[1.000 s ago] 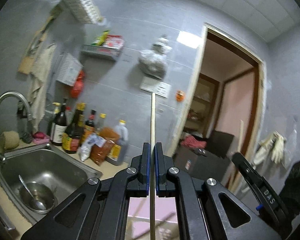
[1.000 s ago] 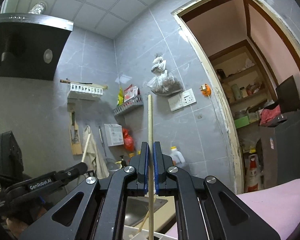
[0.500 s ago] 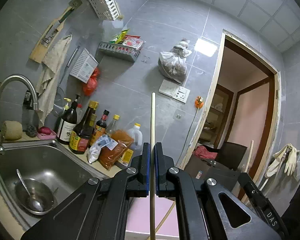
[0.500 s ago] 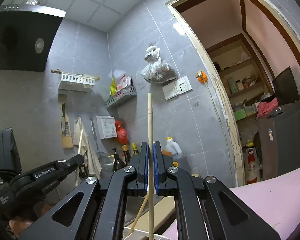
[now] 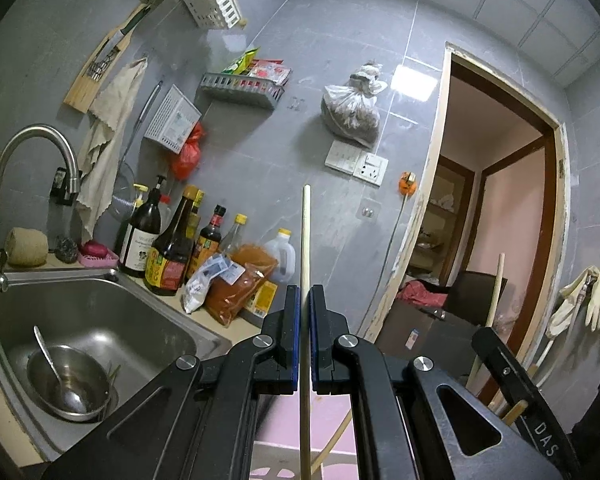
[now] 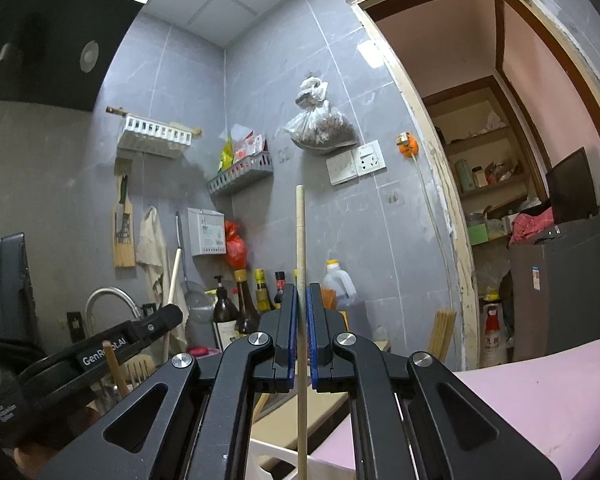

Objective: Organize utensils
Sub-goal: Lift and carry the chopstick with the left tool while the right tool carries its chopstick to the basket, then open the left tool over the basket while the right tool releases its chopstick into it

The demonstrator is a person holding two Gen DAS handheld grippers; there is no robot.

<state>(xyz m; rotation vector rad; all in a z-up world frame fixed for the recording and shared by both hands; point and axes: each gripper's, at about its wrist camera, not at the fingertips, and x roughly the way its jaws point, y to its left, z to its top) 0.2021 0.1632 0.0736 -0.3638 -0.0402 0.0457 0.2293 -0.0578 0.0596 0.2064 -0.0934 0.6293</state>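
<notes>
Two grippers, each clamped on one upright wooden chopstick. Left gripper [image 5: 305, 316]: jaws closed tight on a chopstick [image 5: 306, 236] that runs straight up between the blue pads, tip against the grey tiled wall. Left of it, a steel sink [image 5: 100, 312] holds a bowl [image 5: 66, 388] with a spoon [image 5: 48, 356]; sauce bottles [image 5: 172, 248] stand on the worktop behind. Right gripper [image 6: 302, 316]: jaws closed on a second chopstick [image 6: 300, 232], also vertical, above a white holder [image 6: 276, 460] at the bottom edge. Pink mat [image 6: 540, 392] lies right.
</notes>
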